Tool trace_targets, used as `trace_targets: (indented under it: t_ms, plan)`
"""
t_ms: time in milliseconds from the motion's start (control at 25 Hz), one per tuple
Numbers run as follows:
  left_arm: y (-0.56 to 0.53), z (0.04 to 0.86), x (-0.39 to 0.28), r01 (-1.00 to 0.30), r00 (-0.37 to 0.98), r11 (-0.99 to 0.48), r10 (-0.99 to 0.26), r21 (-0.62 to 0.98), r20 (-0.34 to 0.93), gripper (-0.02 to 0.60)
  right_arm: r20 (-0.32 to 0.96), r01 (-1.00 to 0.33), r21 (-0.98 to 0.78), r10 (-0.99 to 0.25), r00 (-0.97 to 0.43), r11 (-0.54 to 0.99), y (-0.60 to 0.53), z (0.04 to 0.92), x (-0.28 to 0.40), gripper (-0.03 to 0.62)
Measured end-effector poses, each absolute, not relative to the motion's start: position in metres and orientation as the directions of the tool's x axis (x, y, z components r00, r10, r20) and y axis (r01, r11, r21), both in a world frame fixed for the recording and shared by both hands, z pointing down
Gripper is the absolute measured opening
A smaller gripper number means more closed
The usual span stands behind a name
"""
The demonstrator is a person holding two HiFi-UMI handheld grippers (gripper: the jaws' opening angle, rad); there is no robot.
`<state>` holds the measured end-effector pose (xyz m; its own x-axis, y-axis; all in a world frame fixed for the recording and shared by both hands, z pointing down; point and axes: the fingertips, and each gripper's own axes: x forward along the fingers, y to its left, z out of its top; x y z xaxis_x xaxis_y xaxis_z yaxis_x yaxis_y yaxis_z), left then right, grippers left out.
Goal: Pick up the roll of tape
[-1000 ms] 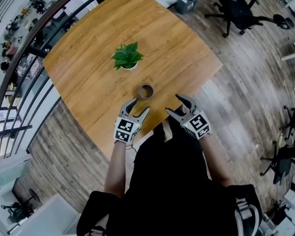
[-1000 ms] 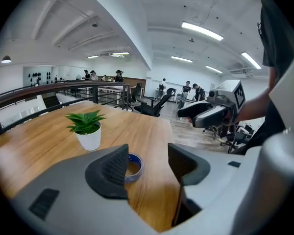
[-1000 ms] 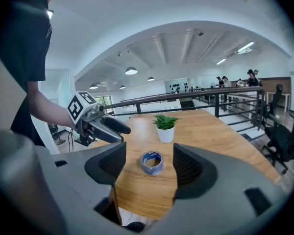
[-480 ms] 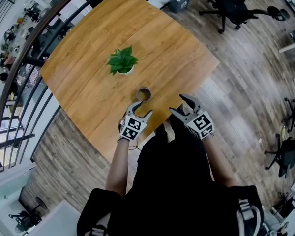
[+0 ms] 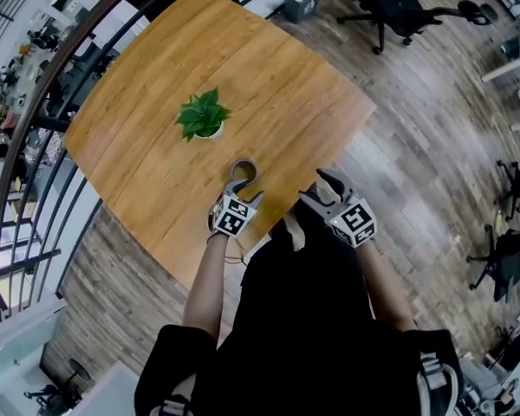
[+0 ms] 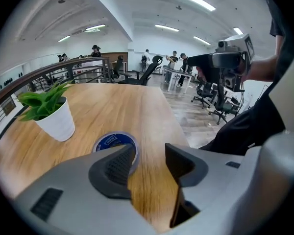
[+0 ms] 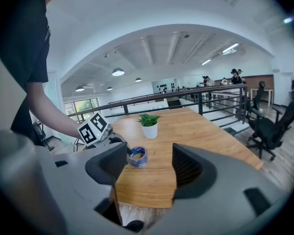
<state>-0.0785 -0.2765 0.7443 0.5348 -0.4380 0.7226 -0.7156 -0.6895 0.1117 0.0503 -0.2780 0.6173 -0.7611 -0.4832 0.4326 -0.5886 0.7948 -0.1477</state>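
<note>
tape (image 6: 112,141): blue roll, flat on table (image 6: 137,102), part hidden behind 1 jaw | left gripper (image 6: 149,154): apart, closing, bare wood between | right gripper (image 7: 150,156): apart, empty

The shirt (image 5: 303,319) worn is black, seemingly short-sleeved.

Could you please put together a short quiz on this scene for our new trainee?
1. True or false: the tape lies flat on the table.
2. The plant's pot is: A white, B red, C black.
3. Which hand-held gripper is nearer the tape?
Key: 1 true; 2 A; 3 the left hand-held gripper, its jaws closing with only table showing between them.
</note>
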Motion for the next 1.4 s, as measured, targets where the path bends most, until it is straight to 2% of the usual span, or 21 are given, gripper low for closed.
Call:
trace_targets:
  t_ms: [160,320,520,600,760,840,1400]
  plan:
    - [-0.285,0.753,-0.078,-0.723,0.515,-0.682,-0.425,0.112,0.744,0.222,0.453,-0.596,-0.148,-0.482,-0.750,0.789,-0.277,0.618,0.057,0.287]
    - [-0.290,0.760,-0.078,-0.718,0.464,-0.694,-0.421,0.053,0.779,0.169,0.455,-0.599,-0.151,-0.483,-0.749,0.787,-0.278,0.620,0.062,0.285]
    - [-0.289,0.775,-0.077,-0.680,0.426,-0.733,-0.378,0.016,0.822,0.156,0.457,-0.601,-0.160,-0.481,-0.748,0.783,-0.281,0.621,0.062,0.285]
    - [-0.290,0.780,-0.078,-0.663,0.402,-0.748,-0.375,-0.016,0.835,0.115,0.453,-0.602,-0.174,-0.480,-0.752,0.779,-0.282,0.623,0.061,0.285]
    - [-0.293,0.786,-0.075,-0.633,0.388,-0.773,-0.357,-0.036,0.849,0.101,0.447,-0.605,-0.180,-0.484,-0.752,0.775,-0.282,0.623,0.062,0.285]
    - [-0.294,0.788,-0.076,-0.625,0.381,-0.779,-0.350,-0.040,0.856,0.075,0.450,-0.605,-0.178,-0.483,-0.751,0.776,-0.281,0.624,0.063,0.285]
    - [-0.296,0.794,-0.076,-0.640,0.364,-0.769,-0.315,-0.011,0.876,0.060,0.448,-0.617,-0.164,-0.499,-0.742,0.770,-0.280,0.622,0.065,0.282]
